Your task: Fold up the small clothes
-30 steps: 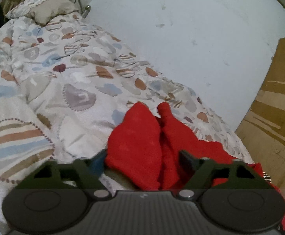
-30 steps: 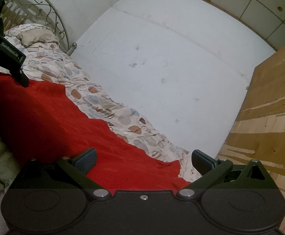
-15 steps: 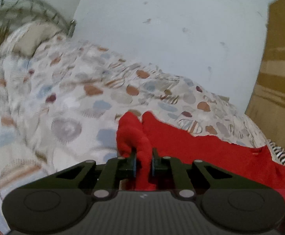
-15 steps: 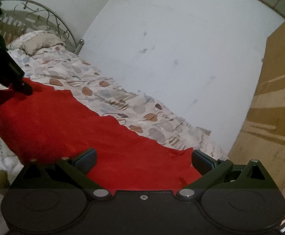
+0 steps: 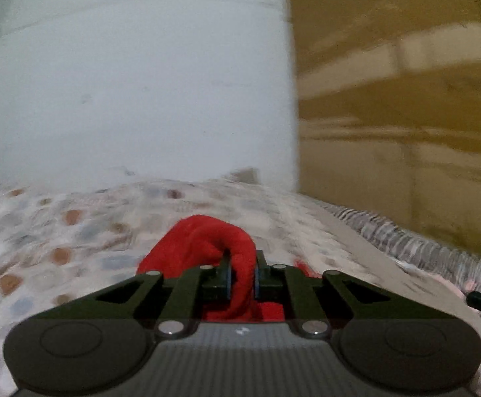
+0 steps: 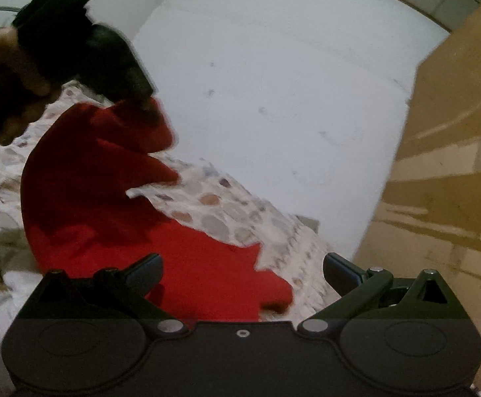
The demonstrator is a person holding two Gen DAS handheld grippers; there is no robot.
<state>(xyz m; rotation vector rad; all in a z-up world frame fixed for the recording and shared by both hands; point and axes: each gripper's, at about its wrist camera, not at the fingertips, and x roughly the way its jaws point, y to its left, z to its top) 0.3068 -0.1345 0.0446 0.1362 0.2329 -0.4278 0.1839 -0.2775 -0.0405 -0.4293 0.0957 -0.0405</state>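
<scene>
White wall and a patterned bed (image 5: pixel 75 231) are seen. One corner of the red cloth (image 6: pixel 108 198) is pinched and lifted by the left tool (image 5: pixel 240 279); the right tool (image 6: pixel 242 269) is held wide open over its near edge.

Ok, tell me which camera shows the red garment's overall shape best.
Right wrist view: the red garment shows spread over the bedspread, one corner lifted. The left wrist view shows only a bunched fold pinched in the left gripper.

No readable text, label, brand, number or sign appears in either view.
</scene>
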